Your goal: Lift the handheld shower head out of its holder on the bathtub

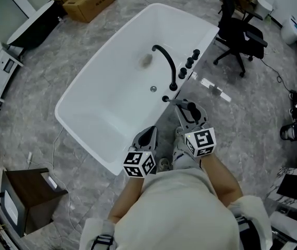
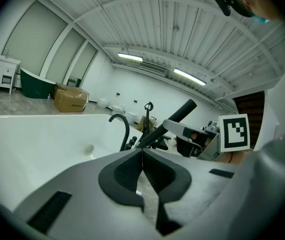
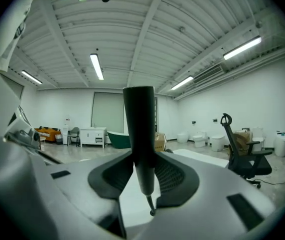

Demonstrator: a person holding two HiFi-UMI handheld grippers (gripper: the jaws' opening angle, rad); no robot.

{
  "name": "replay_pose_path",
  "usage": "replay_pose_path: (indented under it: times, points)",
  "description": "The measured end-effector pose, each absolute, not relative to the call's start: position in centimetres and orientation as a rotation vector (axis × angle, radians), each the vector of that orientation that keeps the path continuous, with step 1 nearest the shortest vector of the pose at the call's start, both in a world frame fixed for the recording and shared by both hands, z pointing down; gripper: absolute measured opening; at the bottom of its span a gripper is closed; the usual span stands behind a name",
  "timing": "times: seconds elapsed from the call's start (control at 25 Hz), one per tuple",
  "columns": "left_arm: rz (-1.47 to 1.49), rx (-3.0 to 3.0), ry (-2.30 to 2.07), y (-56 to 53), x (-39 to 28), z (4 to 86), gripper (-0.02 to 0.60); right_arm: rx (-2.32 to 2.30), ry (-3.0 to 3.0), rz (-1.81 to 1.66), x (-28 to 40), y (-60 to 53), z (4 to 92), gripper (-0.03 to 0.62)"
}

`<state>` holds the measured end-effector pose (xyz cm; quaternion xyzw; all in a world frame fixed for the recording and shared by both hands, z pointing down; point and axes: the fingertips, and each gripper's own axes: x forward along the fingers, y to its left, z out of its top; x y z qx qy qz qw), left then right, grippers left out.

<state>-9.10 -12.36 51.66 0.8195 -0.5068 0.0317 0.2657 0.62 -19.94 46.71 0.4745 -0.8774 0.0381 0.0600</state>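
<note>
There is one white tub on a grey floor. On the tub's right rim stands one black curved spout. Next to it, on the same rim, are three black knobs in a row. There is one black shower head, and it is up in the air just off the tub's near right corner, close to the spout. There are two grippers, both at the near end of the tub. The right gripper pinches the shower head between its two jaws. Seen from that gripper, the shower head stands almost straight up, its thin bottom tip pokes out below the jaws, and the jaws stay partly apart because the handle is between them. The left gripper is by the tub's near rim, with its jaws pressed together and nothing in them. One black chair stands to the right of the tub. One brown box sits past the tub's far end.
</note>
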Motion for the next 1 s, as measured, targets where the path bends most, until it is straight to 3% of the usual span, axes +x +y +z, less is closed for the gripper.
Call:
replay_pose_path:
  times: [1.0]
  points:
    - [0.079, 2.276, -1.400, -10.0, -9.8, 49.5, 0.021, 1.683, -2.953, -0.168, 7.8, -10.8, 29.0, 0.143]
